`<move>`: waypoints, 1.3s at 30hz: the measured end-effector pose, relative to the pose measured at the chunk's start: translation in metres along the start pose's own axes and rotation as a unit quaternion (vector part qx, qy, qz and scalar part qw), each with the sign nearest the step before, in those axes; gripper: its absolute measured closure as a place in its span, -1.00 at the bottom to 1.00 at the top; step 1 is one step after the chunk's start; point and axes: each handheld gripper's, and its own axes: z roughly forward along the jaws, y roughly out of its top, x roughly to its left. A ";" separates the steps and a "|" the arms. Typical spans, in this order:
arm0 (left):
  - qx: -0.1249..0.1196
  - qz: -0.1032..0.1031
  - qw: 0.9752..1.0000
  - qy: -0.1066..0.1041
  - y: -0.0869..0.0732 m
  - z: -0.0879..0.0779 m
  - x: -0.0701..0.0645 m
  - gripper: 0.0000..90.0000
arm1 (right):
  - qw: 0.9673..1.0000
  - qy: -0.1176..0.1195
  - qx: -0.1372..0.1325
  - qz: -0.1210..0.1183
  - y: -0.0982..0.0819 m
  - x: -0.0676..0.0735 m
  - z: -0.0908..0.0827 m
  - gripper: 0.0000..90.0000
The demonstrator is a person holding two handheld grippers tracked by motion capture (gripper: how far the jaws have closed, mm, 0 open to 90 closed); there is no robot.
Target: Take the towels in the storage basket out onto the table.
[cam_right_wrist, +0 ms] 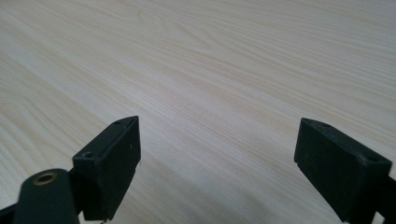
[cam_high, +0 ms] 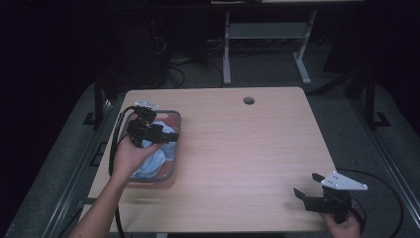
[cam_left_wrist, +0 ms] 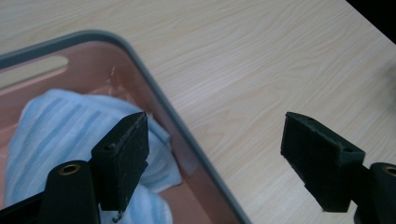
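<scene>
No writing, brand or label is showing legibly on anything in these views.

The left gripper is hovering over the pink basin at about 9 o'clock on the wooden table, and its jaws are standing wide apart, gripping nothing. In the left gripper view one jaw is hanging above the light blue striped cloth lying inside the basin, while the other is hanging beyond the basin's grey rim, over bare wood. The cloth is bunching against the basin's wall toward 3 o'clock and is staying inside the rim.

The right gripper is sitting near the table's 5 o'clock corner, close to the front edge, jaws also spread wide and holding nothing; its view is looking across plain wood grain.

The basin is lying close to the table's left edge. From its rim toward 3 o'clock the tabletop is running open to the right edge, broken only by a round cable hole near 12 o'clock.
</scene>
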 end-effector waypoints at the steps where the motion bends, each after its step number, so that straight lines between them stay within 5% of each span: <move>1: 0.000 -0.006 1.000 0.007 -0.003 -0.002 0.006 -0.48 | 1.000 0.001 0.000 0.001 0.000 0.000 0.000 -0.69; 20: 0.020 -0.076 0.995 0.056 -0.039 -0.001 0.056 -0.47 | 1.000 0.003 0.001 -0.001 0.000 0.000 0.000 -0.69; 28: 0.047 -0.096 0.992 0.066 -0.049 0.011 0.066 -0.46 | 1.000 0.004 0.001 -0.002 0.000 0.000 0.000 -0.69; 33: 0.072 -0.111 0.989 0.066 -0.048 0.018 0.068 -0.30 | 1.000 0.005 0.001 -0.003 0.000 0.000 0.000 -0.69; 39: 0.093 -0.106 0.987 0.080 -0.048 0.027 0.067 -0.20 | 1.000 0.005 0.000 -0.005 0.000 0.000 0.000 -0.69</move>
